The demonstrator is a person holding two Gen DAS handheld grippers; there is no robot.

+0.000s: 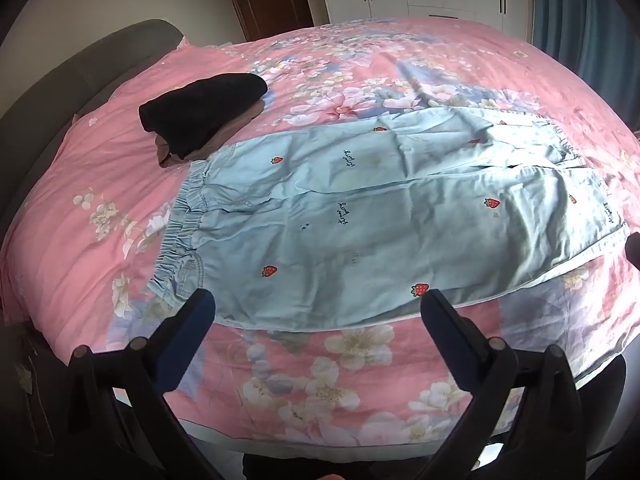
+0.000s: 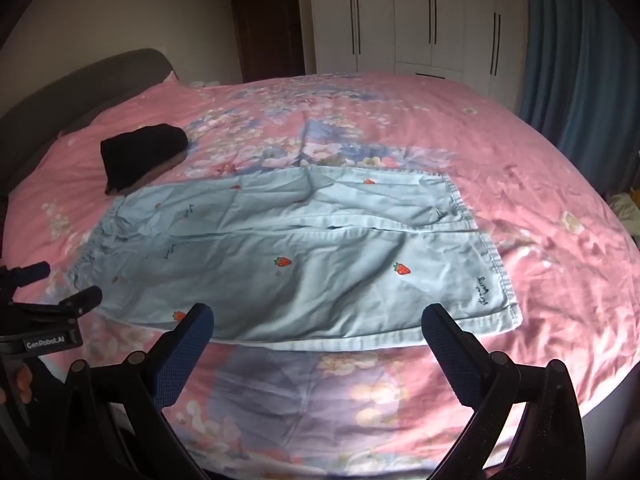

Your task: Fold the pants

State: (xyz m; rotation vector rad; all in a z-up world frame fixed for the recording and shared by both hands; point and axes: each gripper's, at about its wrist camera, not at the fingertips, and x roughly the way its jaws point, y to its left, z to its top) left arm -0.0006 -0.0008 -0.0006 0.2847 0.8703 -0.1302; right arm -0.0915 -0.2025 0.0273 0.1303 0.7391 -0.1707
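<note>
Blue pants [image 1: 360,216] beyond left hand-held gripper [image 1: 318,308]

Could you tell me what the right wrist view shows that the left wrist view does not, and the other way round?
Only the right wrist view shows the left tool from the side, at its left edge, and both hemmed leg ends of the pants in full. Only the left wrist view shows the gathered elastic waistband clearly. Both show the light blue strawberry-print pants flat on the pink floral bedspread, the dark folded clothes beyond the waistband, and each view's own tool open above the near edge.
</note>
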